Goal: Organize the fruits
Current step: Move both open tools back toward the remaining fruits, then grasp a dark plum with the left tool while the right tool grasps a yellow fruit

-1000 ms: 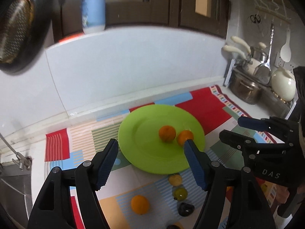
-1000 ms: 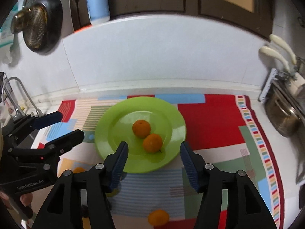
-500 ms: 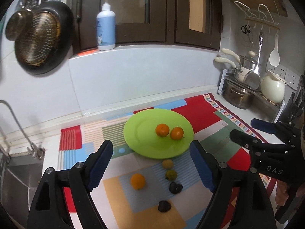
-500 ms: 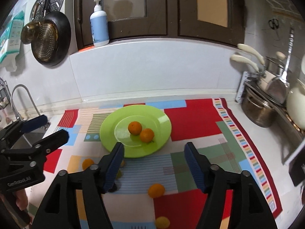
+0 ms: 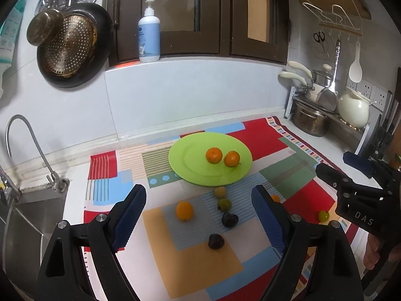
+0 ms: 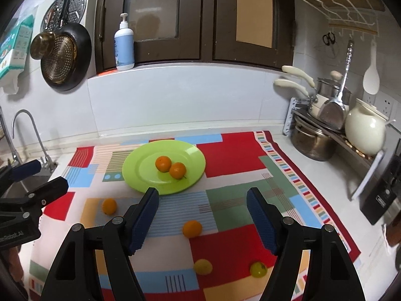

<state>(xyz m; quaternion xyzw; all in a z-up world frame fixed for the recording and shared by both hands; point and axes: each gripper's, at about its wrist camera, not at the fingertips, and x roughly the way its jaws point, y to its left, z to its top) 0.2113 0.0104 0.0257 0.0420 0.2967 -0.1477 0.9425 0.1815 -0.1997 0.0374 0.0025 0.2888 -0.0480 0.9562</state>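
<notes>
A green plate (image 5: 190, 173) (image 6: 140, 175) on the patchwork mat holds two oranges (image 5: 213, 155) (image 6: 163, 163). Loose fruit lies in front of it: an orange (image 5: 184, 210), two small yellow-green fruits (image 5: 220, 192) and two dark ones (image 5: 216, 241) in the left wrist view. The right wrist view shows an orange (image 6: 192, 228), another orange (image 6: 109, 206) and two yellow fruits (image 6: 203, 266) near the mat's front. My left gripper (image 5: 199, 218) is open and empty above the loose fruit. My right gripper (image 6: 203, 218) is open and empty above the mat.
A sink with a tap (image 5: 27, 150) is at the left. A rack with pots (image 6: 315, 140) and a white jar (image 6: 363, 130) stands at the right. A soap bottle (image 5: 148, 35) sits on the window ledge; a pan (image 5: 72, 47) hangs on the wall.
Both grippers have pulled back and up from the plate, so more of the mat and the loose fruit shows. Both stay open and empty.
</notes>
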